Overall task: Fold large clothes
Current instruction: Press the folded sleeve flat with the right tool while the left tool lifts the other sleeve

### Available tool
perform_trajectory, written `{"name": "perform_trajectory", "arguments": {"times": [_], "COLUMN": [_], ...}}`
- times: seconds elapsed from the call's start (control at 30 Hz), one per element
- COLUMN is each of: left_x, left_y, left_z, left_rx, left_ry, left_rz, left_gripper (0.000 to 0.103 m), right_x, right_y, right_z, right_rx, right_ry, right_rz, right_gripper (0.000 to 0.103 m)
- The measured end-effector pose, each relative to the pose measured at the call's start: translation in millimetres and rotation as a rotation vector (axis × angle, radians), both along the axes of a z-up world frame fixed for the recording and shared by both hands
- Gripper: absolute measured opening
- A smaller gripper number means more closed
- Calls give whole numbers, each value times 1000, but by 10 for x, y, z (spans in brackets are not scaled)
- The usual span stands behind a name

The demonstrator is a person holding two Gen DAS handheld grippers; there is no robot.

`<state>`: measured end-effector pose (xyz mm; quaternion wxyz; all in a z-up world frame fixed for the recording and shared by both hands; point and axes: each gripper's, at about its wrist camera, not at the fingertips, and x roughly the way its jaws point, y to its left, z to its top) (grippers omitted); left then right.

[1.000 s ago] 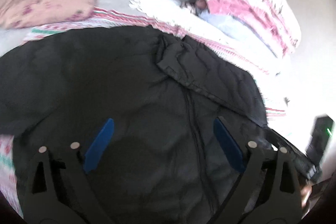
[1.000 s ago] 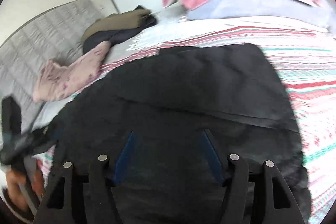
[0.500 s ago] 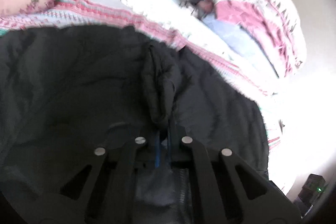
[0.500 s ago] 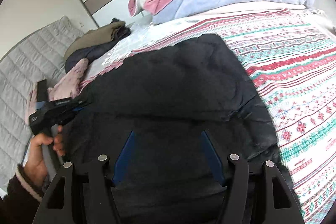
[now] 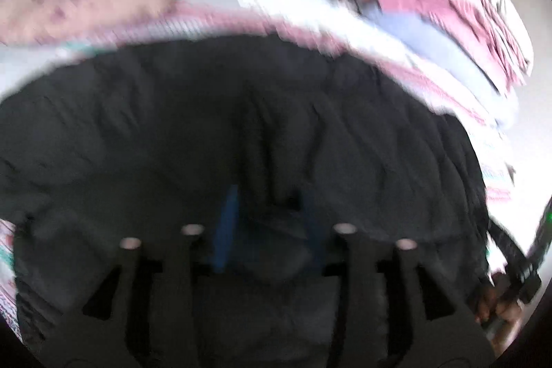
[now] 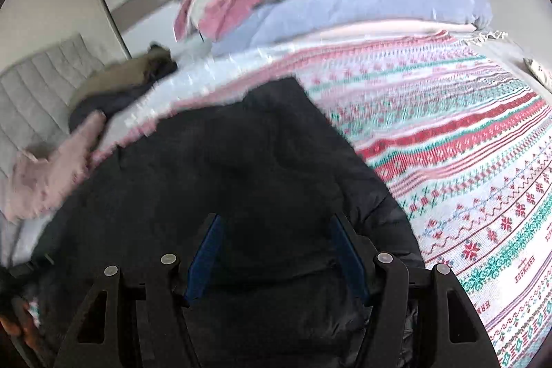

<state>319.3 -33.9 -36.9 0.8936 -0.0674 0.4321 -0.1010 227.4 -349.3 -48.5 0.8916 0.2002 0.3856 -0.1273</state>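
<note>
A black jacket [image 6: 241, 181] lies spread on the bed's patterned blanket [image 6: 465, 168]; the left tongs [image 5: 269, 223], just opening, and the right tongs [image 6: 276, 257] both hover spread above it, pinching nothing

Both grippers are showing black plastic frames with triangular cut-outs and round silver screw heads; the left gripper [image 5: 269, 223] and right gripper [image 6: 276, 254] are each wearing blue pads on their fingers [image 6: 203, 259].

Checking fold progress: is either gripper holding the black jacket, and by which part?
Nothing is held. The left gripper has just been opening its jaws, fabric of the black jacket loose between them; the right gripper hovers open over it.
</note>
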Motion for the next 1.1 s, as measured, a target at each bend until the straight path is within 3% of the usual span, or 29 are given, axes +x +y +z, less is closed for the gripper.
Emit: {"name": "perform_trajectory", "arguments": {"times": [0.03,0.07,0.13,0.23,0.27,0.33,0.43,0.53,0.63,0.73,0.83,1.1], "left_x": [-19,-3,79,16,-37,-128,-265,-399,-547,-682,-789,-784], "left_y": [-21,-78,-141,-92,-58,17,120,362,719,1103,1413,2155], "left_z": [2,-57,-282,-236,-163,-58,128,257,352,365,308,-166], "left_rx": [29,87,122,110,93,53,4,-51,-95,-62,-79,139], "left_ry": [-34,-39,67,55,55,60,77,123,131,142,134,95], "left_rz": [4,-7,-56,-48,-49,-61,-54,-1,75,213,281,448], "left_gripper": [61,61,61,65,75,83,86,87,88,93,93,93], "right_x": [39,59,6,-65,-106,-210,-322,-486,-502,-529,-619,-552], "right_y": [3,-1,-39,-95,-111,-167,-168,-106,100,294,436,598], "right_z": [-101,-182,-234,-136,-96,13,165,353,547,667,711,404], "right_rx": [-4,0,34,81,97,135,152,169,110,72,58,78], "right_ry": [58,104,91,94,83,50,40,25,53,48,24,94], "right_rz": [1,-5,-15,-26,-28,-39,-57,-48,6,64,98,140], "right_gripper": [66,66,66,66,66,69,73,78,81,84,86,86]}}
